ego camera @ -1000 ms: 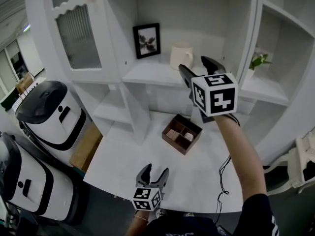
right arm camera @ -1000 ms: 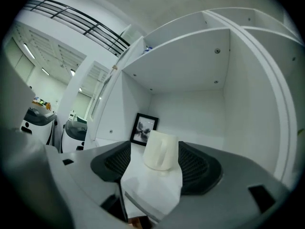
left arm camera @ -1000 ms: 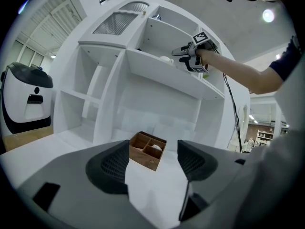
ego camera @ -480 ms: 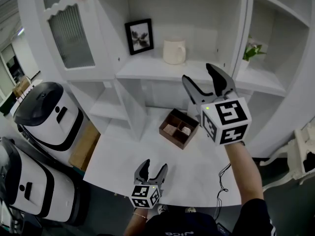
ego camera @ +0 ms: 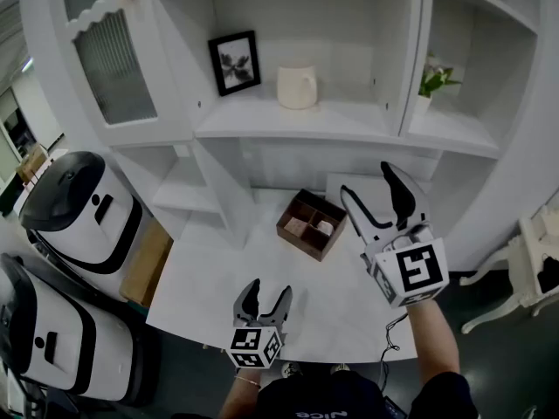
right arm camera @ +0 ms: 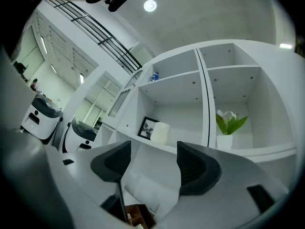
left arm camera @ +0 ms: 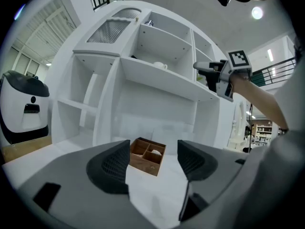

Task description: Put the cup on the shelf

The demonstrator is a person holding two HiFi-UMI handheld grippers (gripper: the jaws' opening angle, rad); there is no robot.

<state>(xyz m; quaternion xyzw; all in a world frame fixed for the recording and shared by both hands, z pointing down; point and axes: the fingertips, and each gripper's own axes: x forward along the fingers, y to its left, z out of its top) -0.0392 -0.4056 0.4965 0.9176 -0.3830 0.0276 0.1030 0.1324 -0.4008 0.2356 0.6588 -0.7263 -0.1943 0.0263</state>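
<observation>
White shelf (ego camera: 349,125) above white table (ego camera: 218,286). Right hand-held gripper (ego camera: 367,179) raised over table, jaws apart, empty. Left hand-held gripper (ego camera: 269,288) at near edge, likewise released. Wooden box (ego camera: 312,224) on table. Cup (ego camera: 297,86) upright on shelf, beside picture (ego camera: 234,62).

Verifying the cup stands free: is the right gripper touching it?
Apart. The head view shows the open right gripper low over the table, with bare shelf between it and the cup.
</observation>
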